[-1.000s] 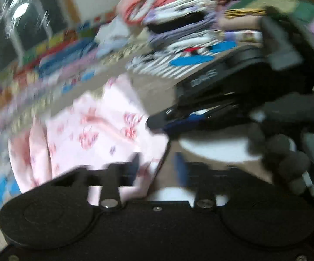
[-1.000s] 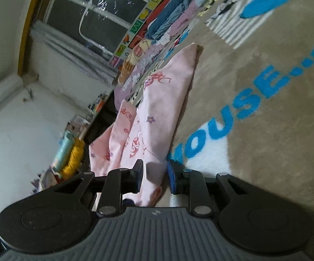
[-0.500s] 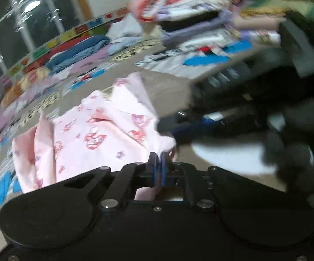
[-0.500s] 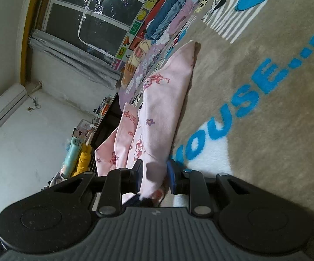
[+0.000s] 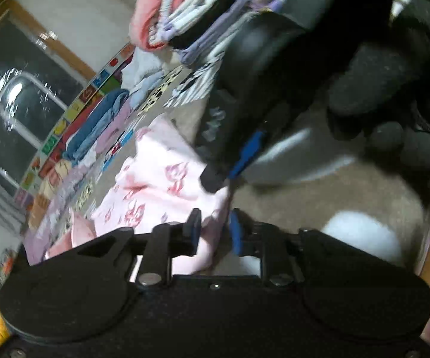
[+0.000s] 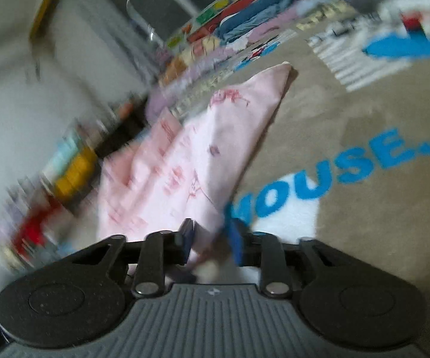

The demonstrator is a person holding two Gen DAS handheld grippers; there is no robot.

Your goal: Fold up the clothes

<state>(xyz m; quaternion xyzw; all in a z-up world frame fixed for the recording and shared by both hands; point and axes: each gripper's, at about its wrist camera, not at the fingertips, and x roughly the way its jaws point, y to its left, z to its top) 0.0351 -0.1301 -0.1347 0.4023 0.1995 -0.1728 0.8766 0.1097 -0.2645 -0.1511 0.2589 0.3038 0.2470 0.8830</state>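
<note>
Slippage looks like the main risk: the pale pink cotton garment with red prints (image 6: 185,161) lies crumpled on the beige carpet with blue lettering (image 6: 349,137), and both views are smeared by motion, so a hasty pinch could catch one loose layer and drag the fold askew. Left tongs (image 5: 213,228) stand partly open with a lobe of the pink cloth lying between the blue pads, not clamped, while the right tongs (image 6: 210,237) are likewise partly open over the garment's near edge, gripping nothing that I can make out
</note>
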